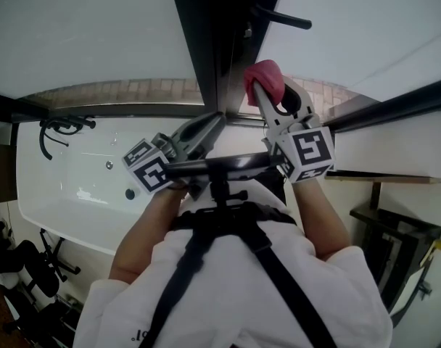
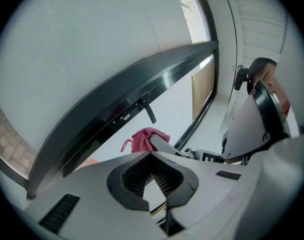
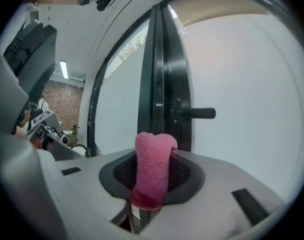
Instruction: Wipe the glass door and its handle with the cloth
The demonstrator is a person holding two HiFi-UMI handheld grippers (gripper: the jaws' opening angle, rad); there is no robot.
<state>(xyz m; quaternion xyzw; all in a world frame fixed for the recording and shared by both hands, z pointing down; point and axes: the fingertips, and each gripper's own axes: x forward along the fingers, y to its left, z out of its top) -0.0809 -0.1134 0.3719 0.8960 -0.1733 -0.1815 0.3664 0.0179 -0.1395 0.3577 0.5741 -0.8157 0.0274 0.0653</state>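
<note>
The right gripper [image 1: 260, 91] is clamping a rolled pink cloth [image 3: 153, 164] between its jaws, with a rounded wad sticking out past the tips to serve as the wiping face. It is aiming this wad at the dark frame edge [image 3: 162, 69] of the glass door [image 3: 242, 74], just below the black lever handle [image 3: 194, 113] jutting from that edge across the pane. The cloth is sitting near the door, but I cannot tell whether it is touching. The left gripper [image 2: 152, 156] is hanging beside it, lower, with its jaws drawn together on nothing (probably standing idle, since one cloth needs one gripper). The wiping seems to be working near the handle, and the cloth is seated deep enough to take pressure.
</note>
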